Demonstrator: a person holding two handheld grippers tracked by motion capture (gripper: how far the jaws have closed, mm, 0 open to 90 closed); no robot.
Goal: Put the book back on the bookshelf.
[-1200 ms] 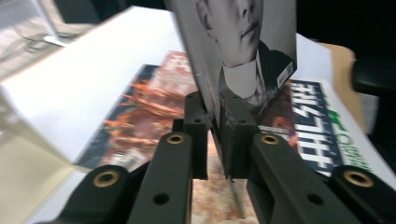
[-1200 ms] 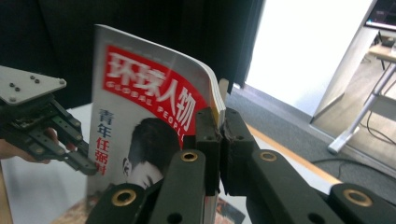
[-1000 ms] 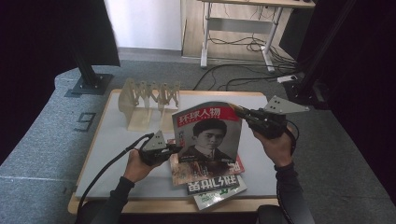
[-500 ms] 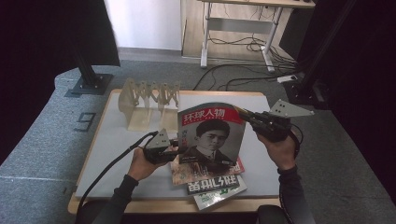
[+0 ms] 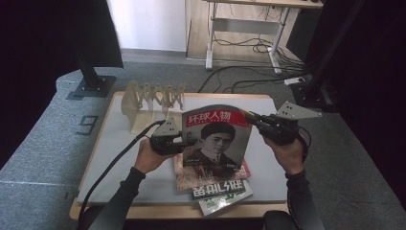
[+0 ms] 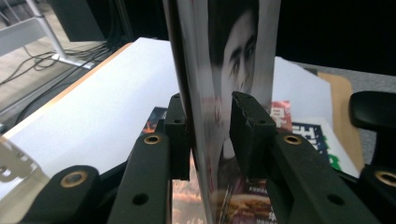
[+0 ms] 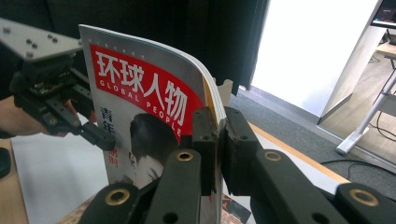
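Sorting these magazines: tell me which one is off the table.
The red-banner portrait magazine, held upright between the right gripper and left gripper. The other two lie flat beneath it: a red-covered one and a green-and-white one.

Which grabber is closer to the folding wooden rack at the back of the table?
Left. The left gripper sits at the raised magazine's left edge, just in front of the wooden rack. The right gripper clamps the magazine's far right edge, farther from the rack.
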